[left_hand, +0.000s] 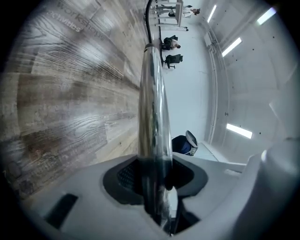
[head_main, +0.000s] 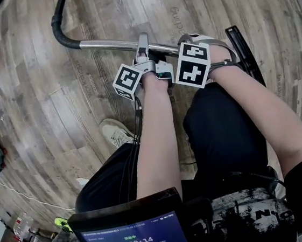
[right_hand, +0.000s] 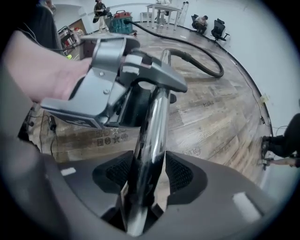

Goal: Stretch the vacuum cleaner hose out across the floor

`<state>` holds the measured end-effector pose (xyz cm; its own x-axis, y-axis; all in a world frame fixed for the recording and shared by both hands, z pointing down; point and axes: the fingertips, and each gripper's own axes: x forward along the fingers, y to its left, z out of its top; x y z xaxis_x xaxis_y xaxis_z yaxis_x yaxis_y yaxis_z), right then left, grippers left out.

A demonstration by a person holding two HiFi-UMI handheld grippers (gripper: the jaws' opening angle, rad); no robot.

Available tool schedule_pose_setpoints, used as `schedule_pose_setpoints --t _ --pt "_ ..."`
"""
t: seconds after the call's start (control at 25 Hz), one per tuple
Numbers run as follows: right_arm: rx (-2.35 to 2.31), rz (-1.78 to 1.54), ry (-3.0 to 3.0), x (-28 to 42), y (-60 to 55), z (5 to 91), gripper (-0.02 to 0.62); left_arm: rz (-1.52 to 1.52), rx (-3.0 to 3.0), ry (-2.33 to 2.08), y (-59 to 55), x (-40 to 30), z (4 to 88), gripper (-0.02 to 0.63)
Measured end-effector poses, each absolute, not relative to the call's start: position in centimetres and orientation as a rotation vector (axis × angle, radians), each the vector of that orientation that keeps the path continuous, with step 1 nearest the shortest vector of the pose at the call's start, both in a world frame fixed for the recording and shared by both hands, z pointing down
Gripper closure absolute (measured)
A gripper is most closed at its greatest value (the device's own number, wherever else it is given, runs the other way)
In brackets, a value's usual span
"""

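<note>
1. Landmark: the straight chrome metal vacuum cleaner tube (head_main: 104, 44) runs crosswise in front of the person, over the grey-brown wood-plank floor (head_main: 35, 104). Whether the tube rests on the floor cannot be told.
2. The black flexible vacuum cleaner hose (head_main: 57, 26) joins the left end of the tube through a curved black elbow. From there it leads away from the person. In the right gripper view the hose bends across the floor beyond the tube and runs toward a teal box-shaped machine (right_hand: 121, 18), well apart from the tube.
3. The left gripper (left_hand: 154, 176) sits on the tube on the part nearer the hose. The tube passes between its jaws, and both black textured pads bear on the tube, so the gripper is clamped on it.
4. The right gripper (right_hand: 145, 176) sits on the tube just beside the left gripper, on the side away from the hose. Its jaws stand wide. The tube passes between them with the pads close on either side but not clamping. A strip of floor shows between the tube and one pad.
5. The white marker cube of the left gripper (head_main: 129, 81) and the white marker cube of the right gripper (head_main: 193, 64) lie on the person's side of the tube, near each other.
6. A light-coloured shoe (head_main: 115, 132) stands on the floor on the person's side of the tube, left of the left forearm.
7. A dark screen (head_main: 133, 236) sits closest to the person, well apart from the tube.
</note>
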<state>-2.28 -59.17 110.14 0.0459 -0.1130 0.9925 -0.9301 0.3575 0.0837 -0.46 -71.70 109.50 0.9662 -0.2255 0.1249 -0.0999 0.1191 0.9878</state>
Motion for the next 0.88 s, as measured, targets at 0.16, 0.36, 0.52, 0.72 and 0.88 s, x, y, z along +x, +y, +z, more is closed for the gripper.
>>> schedule_pose_setpoints --t 0.16,0.36,0.52,0.72,0.88 --pt "1.023 0.775 -1.372 -1.5 -59.3 110.8 0.440 -0.132 1.429 -0.299 -72.1 -0.1 108.0 0.465" --pt "1.056 0.808 -1.408 -1.8 -59.4 110.5 0.452 -0.043 1.583 -0.295 -72.8 0.3 107.5 0.444" --pt "1.025 0.808 -1.425 -2.4 -58.7 110.2 0.451 -0.008 1.607 -0.341 -75.9 -0.2 108.2 0.463" --pt "1.015 0.812 -1.430 -2.1 -58.1 110.4 0.448 -0.001 1.552 -0.308 -75.5 0.3 107.8 0.495" --pt "1.081 0.784 -1.395 -0.7 -58.3 110.3 0.439 -0.048 1.541 -0.338 -75.3 0.6 106.0 0.516"
